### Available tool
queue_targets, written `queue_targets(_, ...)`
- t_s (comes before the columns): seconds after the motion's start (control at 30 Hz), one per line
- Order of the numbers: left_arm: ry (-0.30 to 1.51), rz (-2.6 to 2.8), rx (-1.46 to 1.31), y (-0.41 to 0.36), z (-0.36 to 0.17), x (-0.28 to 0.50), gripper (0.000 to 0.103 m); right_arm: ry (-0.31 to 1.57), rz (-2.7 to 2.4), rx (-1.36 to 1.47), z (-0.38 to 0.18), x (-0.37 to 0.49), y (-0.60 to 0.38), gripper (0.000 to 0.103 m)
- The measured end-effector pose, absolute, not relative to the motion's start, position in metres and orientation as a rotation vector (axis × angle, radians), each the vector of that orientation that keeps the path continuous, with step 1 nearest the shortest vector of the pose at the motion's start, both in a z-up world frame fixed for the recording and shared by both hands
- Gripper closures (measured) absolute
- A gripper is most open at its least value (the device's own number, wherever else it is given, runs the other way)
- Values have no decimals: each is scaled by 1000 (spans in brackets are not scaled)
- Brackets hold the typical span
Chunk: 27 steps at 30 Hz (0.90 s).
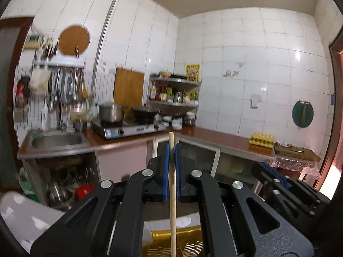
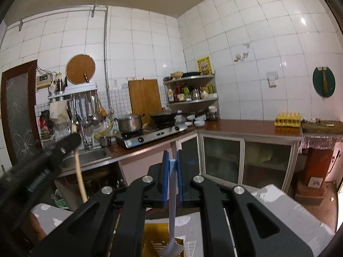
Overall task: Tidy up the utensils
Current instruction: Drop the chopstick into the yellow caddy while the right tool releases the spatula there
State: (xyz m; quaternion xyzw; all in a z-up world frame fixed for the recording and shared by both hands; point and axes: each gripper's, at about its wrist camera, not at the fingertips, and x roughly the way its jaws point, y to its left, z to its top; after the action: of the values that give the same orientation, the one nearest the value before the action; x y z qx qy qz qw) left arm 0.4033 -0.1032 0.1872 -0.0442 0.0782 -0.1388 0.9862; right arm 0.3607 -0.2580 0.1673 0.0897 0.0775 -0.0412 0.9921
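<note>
The left gripper [image 1: 171, 150] has its jaws closed on a wooden stick [image 1: 172, 203], a slender, round, pale rod with a smooth matte surface. The stick stands nearly upright between the ribbed blue pads [image 1: 166, 171]; its blunt top projects just above them, and its lower length runs down out of frame.

The right gripper [image 2: 172, 162] has its jaws closed on a plastic spatula [image 2: 172, 218], pale grey-blue and smooth. Its flat, square-cut handle end sits between the blue pads; the shaft hangs downward and widens into a flared blade above a yellow slotted basket [image 2: 154, 242], a rigid perforated plastic tray. Whether the blade touches the basket cannot be determined.

Both grippers are black, with angular linkage arms and round silver pivot pins. In the right wrist view, the left gripper appears at the left edge, carrying the stick.

Beyond them, a glossy reddish-brown tabletop [image 2: 246, 128] carries a steel stove [image 2: 154, 136] with a lidded metal pot [image 2: 130, 123].
</note>
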Motion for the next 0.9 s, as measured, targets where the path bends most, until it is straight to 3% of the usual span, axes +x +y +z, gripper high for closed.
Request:
queue_targets(0.2,234,-261,-61,-104,136,429,99,221,-65,139,128,377,-256,96)
queue_targets(0.4,313,-258,-82,-79,127,422,98,339,-62,120,110,376,-261,94)
queue_targets(0.43,318,-255,-82,-73,130,415,92,359,-72,121,108,374,-264,93)
queue_targets(0.47,320,-253,-76,-70,133,409,85,372,-78,127,107,372,-266,81)
queue_targets(0.5,323,-251,-63,-66,137,401,65,383,-85,136,106,367,-269,62)
queue_targets(0.53,319,-249,-56,-64,138,394,48,390,-89,149,106,359,-274,52)
queue_targets(0.63,277,-203,-24,-51,148,356,21,412,-106,129,105,337,-281,48)
queue_targets(0.73,276,-180,-27,-37,151,325,4,430,-118,124,103,315,-285,48)
queue_targets(0.9,321,-146,14,-24,142,287,5,487,-128,141,84,272,-291,41)
